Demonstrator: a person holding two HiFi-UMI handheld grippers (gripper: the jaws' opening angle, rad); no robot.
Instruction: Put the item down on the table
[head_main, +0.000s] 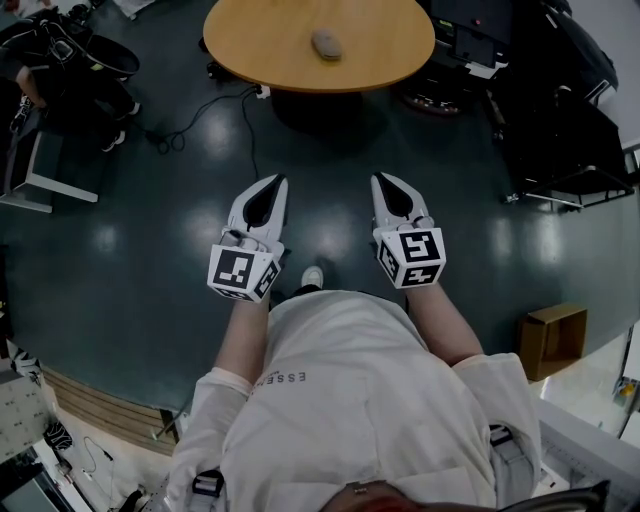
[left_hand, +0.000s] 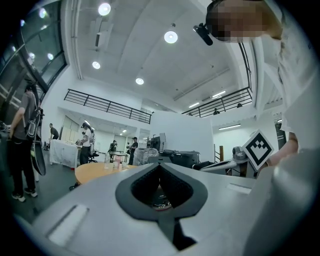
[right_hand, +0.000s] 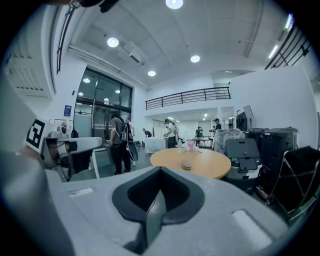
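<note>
A small grey oval item (head_main: 326, 43) lies on the round wooden table (head_main: 260, 40) at the far side of the floor; the right gripper view shows the same item (right_hand: 186, 164) on the tabletop (right_hand: 210, 167). Both grippers hang over the dark floor, well short of the table. My left gripper (head_main: 277, 180) is shut with nothing in it, its tips meeting in the left gripper view (left_hand: 160, 165). My right gripper (head_main: 382, 178) is shut and empty too, its tips together (right_hand: 160, 169). The table edge (left_hand: 95, 172) shows to the left of the left jaws.
A person with bags and a chair (head_main: 60, 60) is at the far left, and cables (head_main: 200, 110) trail on the floor near the table base. Black equipment and a cart (head_main: 560, 110) stand at the right. A cardboard box (head_main: 553, 338) sits on the floor at the right.
</note>
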